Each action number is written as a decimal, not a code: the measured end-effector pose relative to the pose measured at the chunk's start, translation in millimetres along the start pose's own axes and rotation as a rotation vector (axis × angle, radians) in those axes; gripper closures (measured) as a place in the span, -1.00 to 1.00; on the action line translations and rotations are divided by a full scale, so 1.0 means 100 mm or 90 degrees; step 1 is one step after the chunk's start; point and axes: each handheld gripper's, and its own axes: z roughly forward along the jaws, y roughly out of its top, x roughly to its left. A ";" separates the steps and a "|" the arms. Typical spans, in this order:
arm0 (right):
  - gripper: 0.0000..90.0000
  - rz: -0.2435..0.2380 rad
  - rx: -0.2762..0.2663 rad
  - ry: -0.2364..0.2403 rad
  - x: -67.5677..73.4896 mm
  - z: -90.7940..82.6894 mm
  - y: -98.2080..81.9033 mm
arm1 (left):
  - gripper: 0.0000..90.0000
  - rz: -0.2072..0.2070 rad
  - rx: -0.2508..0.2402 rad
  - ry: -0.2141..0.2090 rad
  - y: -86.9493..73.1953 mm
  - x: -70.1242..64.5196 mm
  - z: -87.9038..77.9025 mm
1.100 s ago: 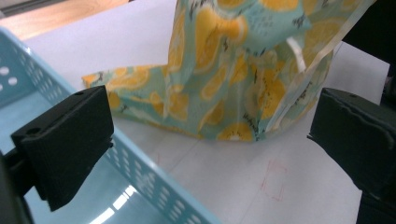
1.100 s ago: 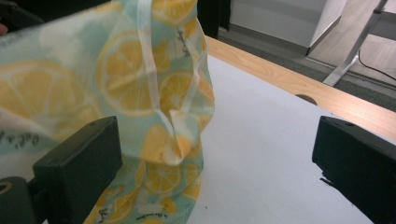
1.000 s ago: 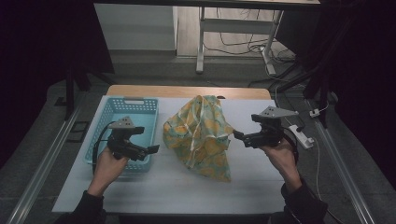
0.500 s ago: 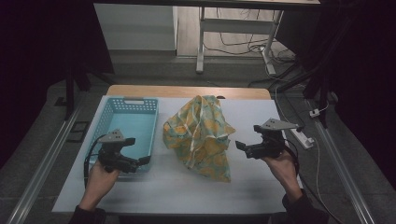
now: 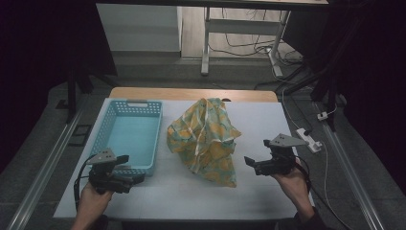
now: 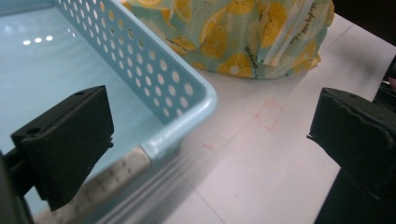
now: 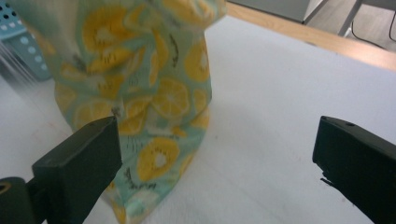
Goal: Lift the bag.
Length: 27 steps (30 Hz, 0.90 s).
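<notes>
White tabletop [image 5: 268, 120] bears a blue basket [image 5: 128, 139] beside lemon-print cloth [image 5: 206, 141], both grippers' fingers released.

Probably a lab, dark curtains [image 5: 43, 43], floor cables [image 5: 249, 45], white-topped table [image 5: 258, 115]

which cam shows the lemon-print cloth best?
High view: the whole lemon-print cloth lies crumpled on the table, right of the blue basket. Right gripper view gives a blurred close-up of its near end; left gripper view catches one edge behind the basket corner.
</notes>
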 end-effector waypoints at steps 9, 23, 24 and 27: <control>-1.00 0.016 0.016 -0.017 0.05 -0.07 -0.34 | -1.00 -0.008 0.001 0.025 -0.20 -0.04 -0.09; -1.00 0.047 0.022 -0.033 0.01 -0.22 -0.67 | -1.00 -0.022 0.033 0.085 -0.50 0.01 -0.20; -1.00 0.049 0.025 -0.034 0.01 -0.23 -0.70 | -1.00 -0.024 0.036 0.086 -0.52 0.02 -0.21; -1.00 0.053 0.038 -0.043 -0.01 -0.24 -0.78 | -1.00 -0.031 0.046 0.099 -0.56 0.05 -0.21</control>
